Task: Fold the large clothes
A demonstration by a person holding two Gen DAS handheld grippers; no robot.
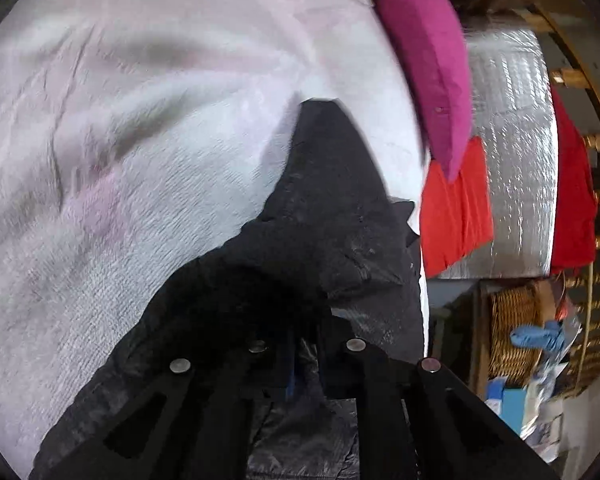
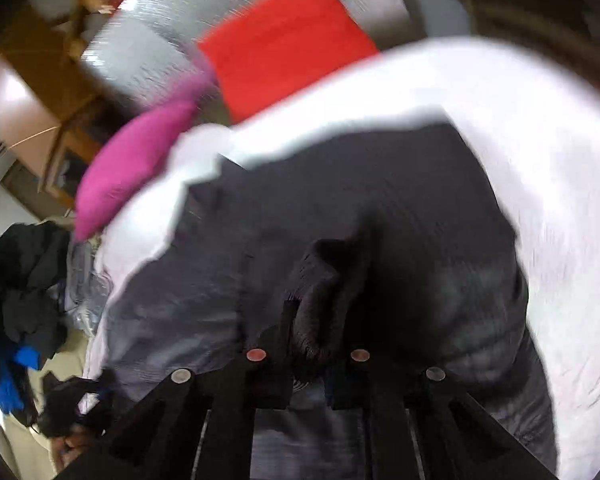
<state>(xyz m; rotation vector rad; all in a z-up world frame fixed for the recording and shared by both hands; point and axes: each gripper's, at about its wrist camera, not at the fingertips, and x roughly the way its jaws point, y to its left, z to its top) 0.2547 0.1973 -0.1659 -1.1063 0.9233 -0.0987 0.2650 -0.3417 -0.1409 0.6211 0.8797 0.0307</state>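
A large black garment (image 1: 332,208) lies over a bed covered with a white blanket (image 1: 140,160). My left gripper (image 1: 300,344) is shut on a fold of the black garment and holds it just above the bed. In the right wrist view the same black garment (image 2: 380,208) spreads across the white blanket (image 2: 540,152). My right gripper (image 2: 312,344) is shut on a thick ribbed edge of the garment. The fingertips of both grippers are buried in dark cloth.
A magenta pillow (image 1: 424,56) and a red cloth (image 1: 456,216) sit at the bed's edge beside a silver foil-wrapped roll (image 1: 512,152). A wicker basket (image 1: 516,332) stands on the floor. A pile of dark clothes (image 2: 16,280) lies at the left in the right wrist view.
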